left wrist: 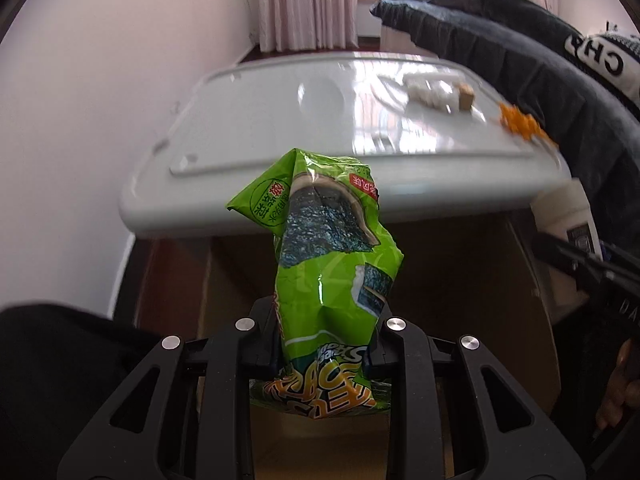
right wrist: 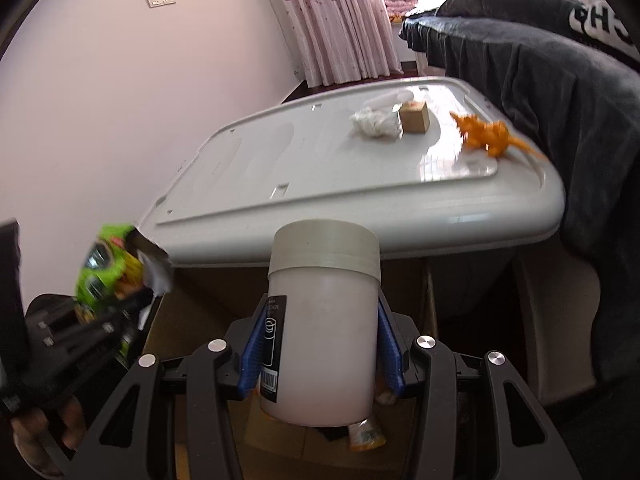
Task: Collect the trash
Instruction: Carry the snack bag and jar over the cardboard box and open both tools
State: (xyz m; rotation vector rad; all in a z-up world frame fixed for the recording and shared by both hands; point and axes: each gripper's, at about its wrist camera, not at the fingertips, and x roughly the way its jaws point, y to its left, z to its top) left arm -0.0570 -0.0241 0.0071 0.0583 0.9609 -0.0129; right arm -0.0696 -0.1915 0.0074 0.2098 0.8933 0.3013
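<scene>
A white plastic tabletop (right wrist: 248,168) lay ahead of both grippers; only the right wrist view resolved its crumpled tissue (right wrist: 376,122), wooden block (right wrist: 416,117) and orange toy dinosaur (right wrist: 490,136). Both grippers angled downward. The right gripper (right wrist: 322,354) clamped a white lidded jar (right wrist: 322,320) between blue pads. The left gripper (left wrist: 326,344) pinched a green seaweed snack bag (left wrist: 332,264).

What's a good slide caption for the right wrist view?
Right tool grips a white lidded jar before a white table bearing crumpled tissue.
</scene>
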